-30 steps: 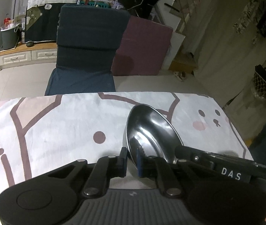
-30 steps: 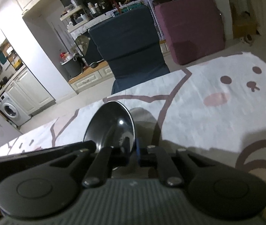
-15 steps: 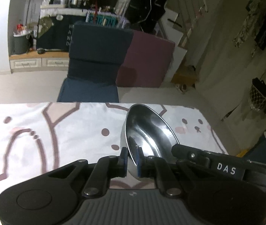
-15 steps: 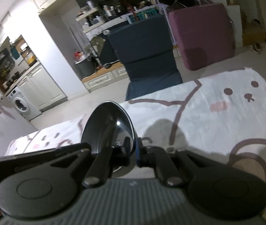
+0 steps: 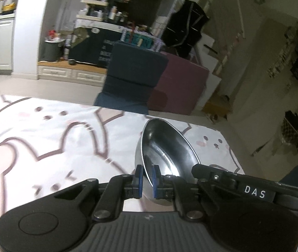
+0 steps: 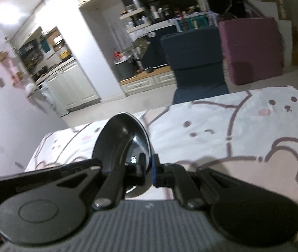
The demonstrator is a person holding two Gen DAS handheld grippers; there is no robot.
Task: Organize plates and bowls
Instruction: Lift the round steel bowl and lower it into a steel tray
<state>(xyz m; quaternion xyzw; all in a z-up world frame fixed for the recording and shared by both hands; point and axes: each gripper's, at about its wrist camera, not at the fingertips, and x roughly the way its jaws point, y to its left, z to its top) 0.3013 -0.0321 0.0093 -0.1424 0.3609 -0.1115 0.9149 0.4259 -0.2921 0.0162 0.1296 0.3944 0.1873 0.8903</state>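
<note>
As the left wrist view shows it, the left tool (image 5: 147, 180) is clamped on the near rim of a shiny steel bowl (image 5: 165, 149), its blue pads (image 5: 139, 179) pressing the thin wall from outside and inside. The bowl is tipped up on edge, its hollow facing right, and it appears to be held above a surface draped in a white cloth with cartoon animal outlines (image 5: 54, 138); whether that surface is a counter or a bed cannot be told. At the right of this view the dark body of the right tool (image 5: 233, 182), lettered DAS, reaches in to the same bowl. Behind stand a dark blue chair (image 5: 132, 77) and a maroon cushion (image 5: 180, 88). In the right wrist view, the right tool (image 6: 148, 170) is likewise pinched shut on the bowl (image 6: 123, 136), gripping the opposite side of the rim, with the bowl's dark interior facing left and the left tool's body (image 6: 44, 180) crossing at lower left. The cloth (image 6: 243, 130) spreads out to the right, and kitchen cupboards (image 6: 73, 84) show far off. The picture is somewhat blurred. Judging by its look, the bowl is thin metal: light, rigid, not breakable, but smooth and slippery, so a narrow pinch on the rim could let it swivel or slide. Holding it at two opposite points of the rim seems the steadiest grip, and it would likely clang if dropped.
</note>
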